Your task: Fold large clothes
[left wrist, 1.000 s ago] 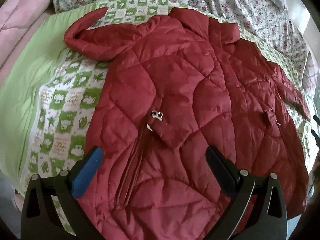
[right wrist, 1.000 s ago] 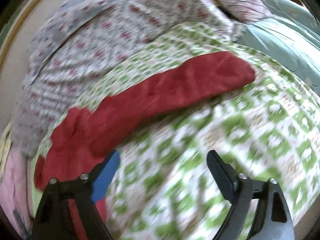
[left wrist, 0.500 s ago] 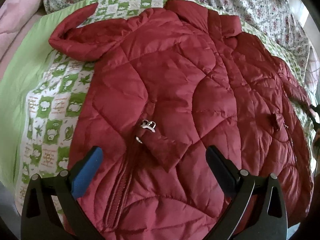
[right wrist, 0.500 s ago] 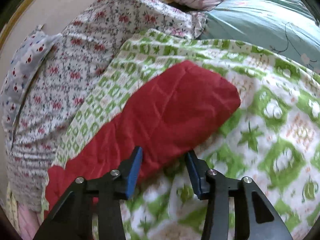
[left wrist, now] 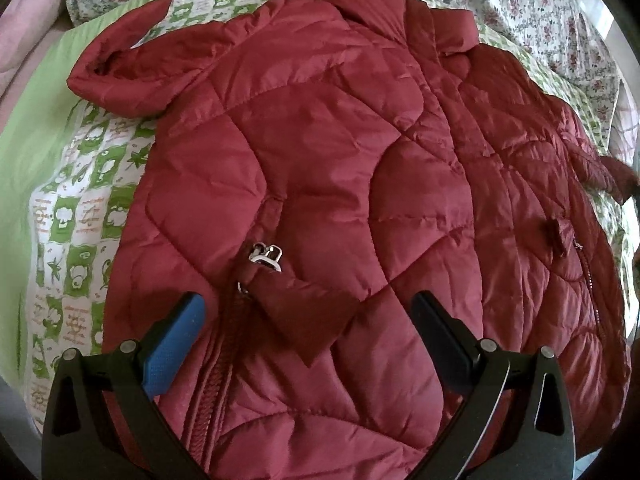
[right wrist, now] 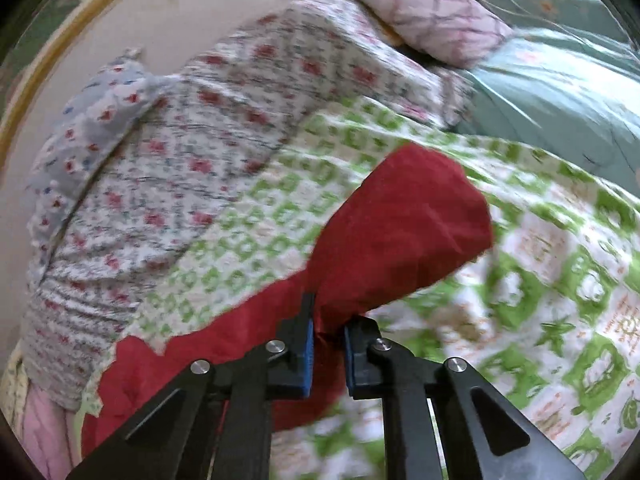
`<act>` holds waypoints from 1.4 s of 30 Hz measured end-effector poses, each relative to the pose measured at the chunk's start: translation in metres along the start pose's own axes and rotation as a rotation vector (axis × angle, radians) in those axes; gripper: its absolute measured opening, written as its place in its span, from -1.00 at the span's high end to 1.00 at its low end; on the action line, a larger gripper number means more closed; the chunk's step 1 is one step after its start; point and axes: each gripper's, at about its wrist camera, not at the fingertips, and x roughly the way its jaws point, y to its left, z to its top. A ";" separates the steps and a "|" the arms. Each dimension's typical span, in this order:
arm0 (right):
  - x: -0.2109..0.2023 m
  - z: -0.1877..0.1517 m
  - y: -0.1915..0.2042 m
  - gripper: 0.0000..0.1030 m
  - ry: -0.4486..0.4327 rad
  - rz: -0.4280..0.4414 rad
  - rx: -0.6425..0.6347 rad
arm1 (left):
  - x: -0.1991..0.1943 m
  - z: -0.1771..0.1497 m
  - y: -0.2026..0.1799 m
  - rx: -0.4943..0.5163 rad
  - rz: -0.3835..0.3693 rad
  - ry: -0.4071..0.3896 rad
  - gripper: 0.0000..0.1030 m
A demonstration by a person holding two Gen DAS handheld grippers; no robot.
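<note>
A dark red quilted jacket (left wrist: 340, 152) lies spread front-up on a green-and-white patterned quilt (left wrist: 88, 208). Its left sleeve (left wrist: 132, 68) is bent up at the far left, and a metal zipper pull (left wrist: 266, 256) shows near the middle. My left gripper (left wrist: 308, 316) is open and hovers over the jacket's lower front, holding nothing. In the right wrist view my right gripper (right wrist: 328, 340) is shut on the jacket's right sleeve (right wrist: 400, 236), pinching it near the cuff end and lifting it off the quilt (right wrist: 552, 300).
A floral sheet (right wrist: 192, 128) is bunched along the far side of the bed, also seen in the left wrist view (left wrist: 540, 12). A pink blanket (left wrist: 24, 32) lies at the far left. A pink pillow (right wrist: 428, 20) and teal bedding (right wrist: 560, 92) lie beyond the sleeve.
My right gripper moved onto the sleeve end and closed on it, and the sleeve now rises off the quilt. My left gripper moved forward over the jacket, still open.
</note>
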 end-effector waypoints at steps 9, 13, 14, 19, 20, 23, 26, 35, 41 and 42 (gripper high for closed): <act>-0.003 -0.032 0.124 0.83 0.058 0.216 -0.217 | -0.003 0.001 0.004 0.002 -0.017 0.003 -1.00; 0.008 -0.067 0.182 0.84 0.141 0.294 -0.310 | -0.005 0.002 0.009 0.001 -0.031 0.005 -1.00; 0.010 -0.077 0.192 0.84 0.160 0.310 -0.327 | -0.006 0.003 0.010 0.001 -0.034 0.002 -1.00; 0.021 -0.120 0.251 0.84 0.264 0.387 -0.418 | -0.010 0.006 0.018 -0.015 -0.056 -0.007 -1.00; 0.023 -0.129 0.265 0.84 0.286 0.401 -0.440 | -0.011 0.007 0.020 -0.018 -0.061 -0.009 -1.00; 0.026 -0.159 0.294 0.84 0.348 0.432 -0.515 | -0.013 0.010 0.027 -0.029 -0.089 -0.007 -1.00; 0.036 -0.189 0.319 0.84 0.407 0.446 -0.576 | -0.016 0.017 0.034 -0.042 -0.119 -0.013 -1.00; 0.059 -0.264 0.359 0.84 0.503 0.476 -0.680 | -0.025 0.040 0.051 -0.082 -0.230 -0.020 -1.00; 0.061 -0.305 0.380 0.73 0.540 0.527 -0.773 | -0.021 0.075 0.070 -0.164 -0.374 0.016 -1.00; 0.062 -0.312 0.382 0.73 0.555 0.535 -0.790 | -0.020 0.081 0.073 -0.173 -0.382 0.014 -1.00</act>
